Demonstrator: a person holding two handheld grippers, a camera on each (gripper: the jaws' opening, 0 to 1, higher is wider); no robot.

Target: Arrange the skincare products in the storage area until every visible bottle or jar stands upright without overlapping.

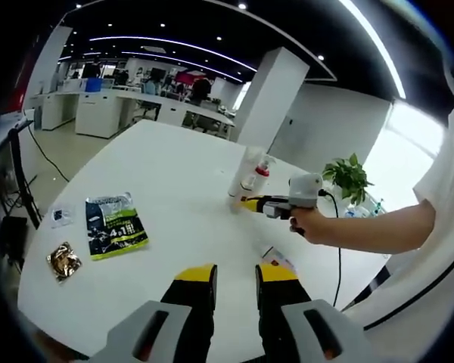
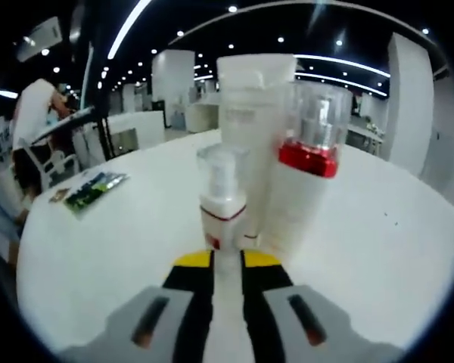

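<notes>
A small white bottle (image 2: 222, 200) with a clear cap and a red band stands upright on the white table (image 2: 378, 227). My right gripper (image 2: 227, 261) is low at its base, shut on it with the jaws a narrow gap apart. Just behind stand a tall frosted bottle (image 2: 253, 113) and a bottle with a red collar under a clear cap (image 2: 309, 155). In the left gripper view this cluster of bottles (image 1: 251, 175) stands mid-table, and a hand holds the right gripper (image 1: 247, 203) against it. My left gripper (image 1: 236, 278) hovers open near the table's edge, holding nothing.
A green-and-black sachet (image 1: 115, 224), a small gold packet (image 1: 63, 261) and a small white packet (image 1: 59, 216) lie on the table's left side. Another small sachet (image 1: 278, 259) lies just past my left jaws. A potted plant (image 1: 348, 178) stands beyond the table. A person stands at a desk (image 2: 38, 128).
</notes>
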